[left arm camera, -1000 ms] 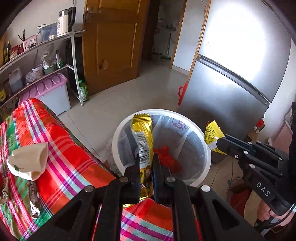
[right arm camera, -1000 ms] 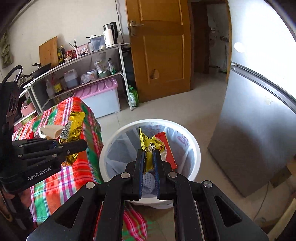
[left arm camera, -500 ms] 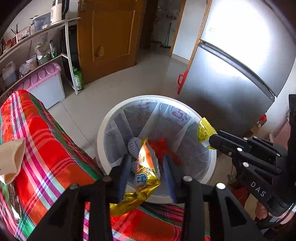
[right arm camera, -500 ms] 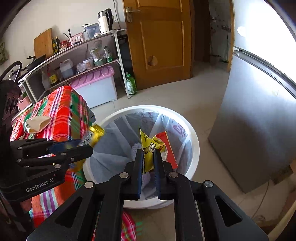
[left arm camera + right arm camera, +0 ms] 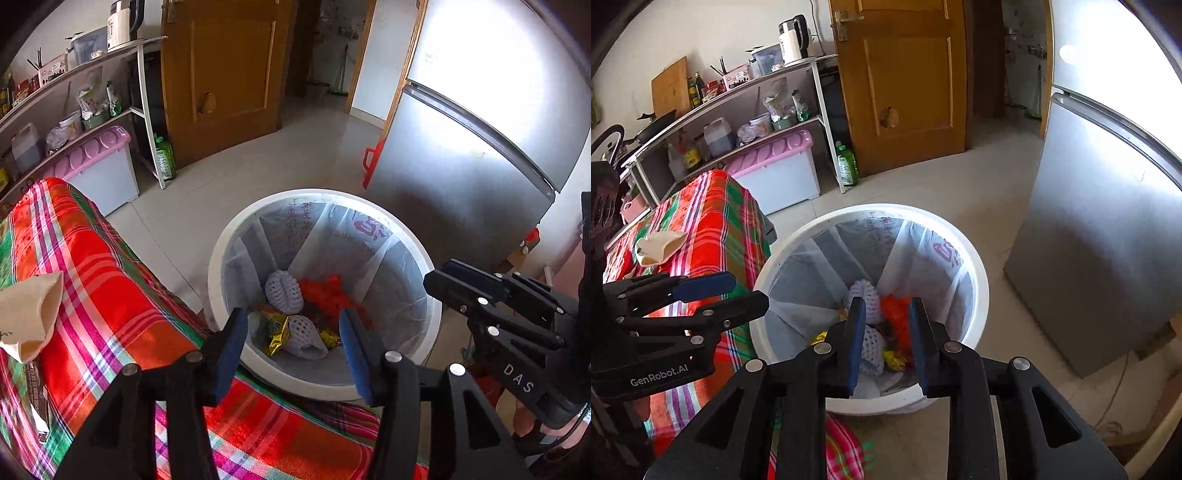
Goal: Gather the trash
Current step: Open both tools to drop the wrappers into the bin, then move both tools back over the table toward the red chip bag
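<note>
Both grippers hang empty over the lined bin, jaws opening.

Left wrist view: the left gripper (image 5: 291, 343) has its fingers spread and widening, nothing between them; below lie the trash bin (image 5: 221, 258), foam fruit nets (image 5: 284, 291), a gold wrapper (image 5: 277, 332) and orange scraps (image 5: 328, 295) at the bin's bottom. On the plaid cloth (image 5: 110, 280), near its left edge, a beige paper scrap (image 5: 29, 314) waits. It looks light, soft and crushable; a pinch at its raised open rim should do.

Right wrist view: the right gripper (image 5: 886, 339) is parting its fingers, empty, above the same bin (image 5: 979, 280); the paper scrap (image 5: 659, 243) sits towards the cloth's (image 5: 713, 218) far edge, beyond the left gripper (image 5: 738, 291).
</note>
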A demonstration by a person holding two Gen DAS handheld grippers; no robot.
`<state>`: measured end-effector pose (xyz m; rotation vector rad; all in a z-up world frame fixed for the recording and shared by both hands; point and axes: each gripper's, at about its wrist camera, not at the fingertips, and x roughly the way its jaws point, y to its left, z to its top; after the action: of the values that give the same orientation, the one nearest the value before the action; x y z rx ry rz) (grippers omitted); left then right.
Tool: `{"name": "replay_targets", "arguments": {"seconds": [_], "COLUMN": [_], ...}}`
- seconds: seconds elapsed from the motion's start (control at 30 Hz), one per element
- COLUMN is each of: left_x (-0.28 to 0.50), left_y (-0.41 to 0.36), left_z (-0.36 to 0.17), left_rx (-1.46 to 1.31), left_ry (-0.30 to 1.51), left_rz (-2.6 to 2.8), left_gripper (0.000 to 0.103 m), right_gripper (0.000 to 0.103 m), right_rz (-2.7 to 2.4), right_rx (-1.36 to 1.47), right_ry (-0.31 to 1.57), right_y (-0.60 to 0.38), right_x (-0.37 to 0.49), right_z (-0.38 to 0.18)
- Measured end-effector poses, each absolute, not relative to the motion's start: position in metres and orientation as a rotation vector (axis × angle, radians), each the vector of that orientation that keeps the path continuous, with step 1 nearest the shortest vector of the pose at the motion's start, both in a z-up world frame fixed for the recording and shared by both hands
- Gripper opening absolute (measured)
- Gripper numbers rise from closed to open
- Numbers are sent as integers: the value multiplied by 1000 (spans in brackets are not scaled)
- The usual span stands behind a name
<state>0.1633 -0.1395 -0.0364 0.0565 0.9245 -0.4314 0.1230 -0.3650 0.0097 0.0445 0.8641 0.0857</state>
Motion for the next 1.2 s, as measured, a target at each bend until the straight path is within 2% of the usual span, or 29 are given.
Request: {"name": "replay_targets", "arguments": {"seconds": [0.47, 0.5, 0.57, 0.6, 1.03, 1.2], "left_x": [141, 138, 134, 132, 117, 111], "left_y": [-111, -108, -99, -95, -9, 30], "left_z": [-9, -7, -4, -2, 6, 4], "left_rx": [44, 46, 36, 33, -44, -80], "left_ry": [860, 853, 845, 843, 805, 802], "left_rz": [-403, -399, -391, -388, -231, -163], "left_gripper": [57, 57, 57, 57, 60, 62], "right_gripper": [27, 28, 39, 41, 42, 52], "right_rz": [91, 94, 102, 108, 204, 257], "right_rx": [41, 41, 39, 35, 24, 10], "right_ry": [826, 819, 813, 808, 767, 761], "right_y": [-348, -345, -340, -337, -286, -257], "right_x": [107, 105, 103, 102, 100, 101], "right_z": [27, 29, 31, 33, 49, 51]}}
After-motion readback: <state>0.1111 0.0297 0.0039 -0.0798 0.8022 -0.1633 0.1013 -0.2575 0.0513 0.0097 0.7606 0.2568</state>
